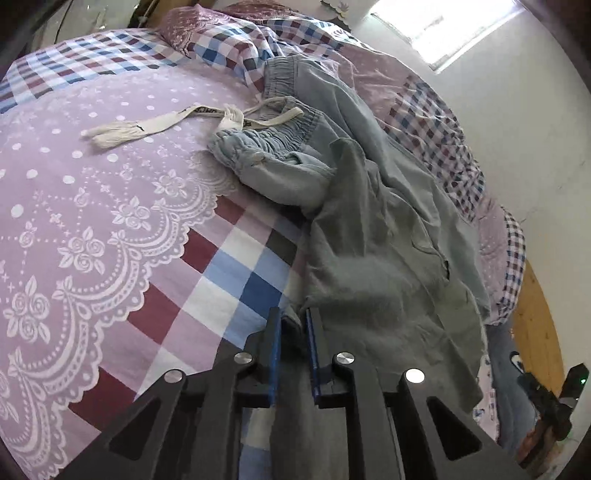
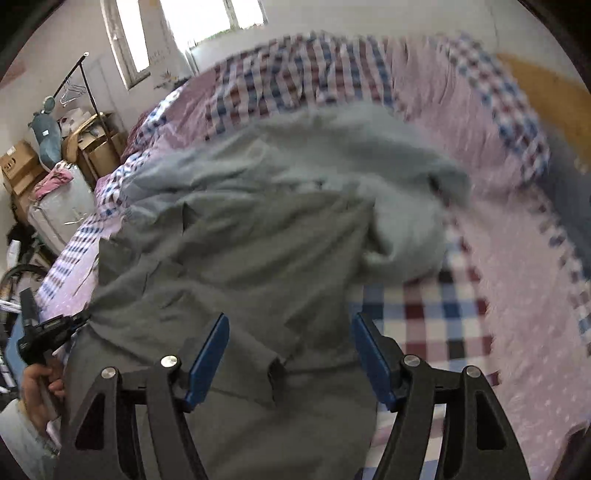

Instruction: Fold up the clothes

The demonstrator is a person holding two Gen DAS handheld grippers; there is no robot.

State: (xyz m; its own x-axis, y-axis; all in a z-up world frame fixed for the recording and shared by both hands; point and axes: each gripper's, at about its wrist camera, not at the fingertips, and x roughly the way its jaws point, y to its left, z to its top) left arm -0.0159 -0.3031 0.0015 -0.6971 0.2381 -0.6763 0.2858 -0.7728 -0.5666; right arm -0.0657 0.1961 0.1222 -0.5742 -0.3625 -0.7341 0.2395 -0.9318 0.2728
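Matt grey cloth trousers (image 1: pixel 388 236) on soft printed cotton bedspread (image 1: pixel 92 206)

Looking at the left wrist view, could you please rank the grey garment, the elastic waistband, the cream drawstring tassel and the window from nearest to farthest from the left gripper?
1. Grey garment, at the left gripper, its edge between the jaws.
2. Elastic waistband, mid-bed, ahead.
3. Cream drawstring tassel, further, to the left.
4. Window, far wall, top right.
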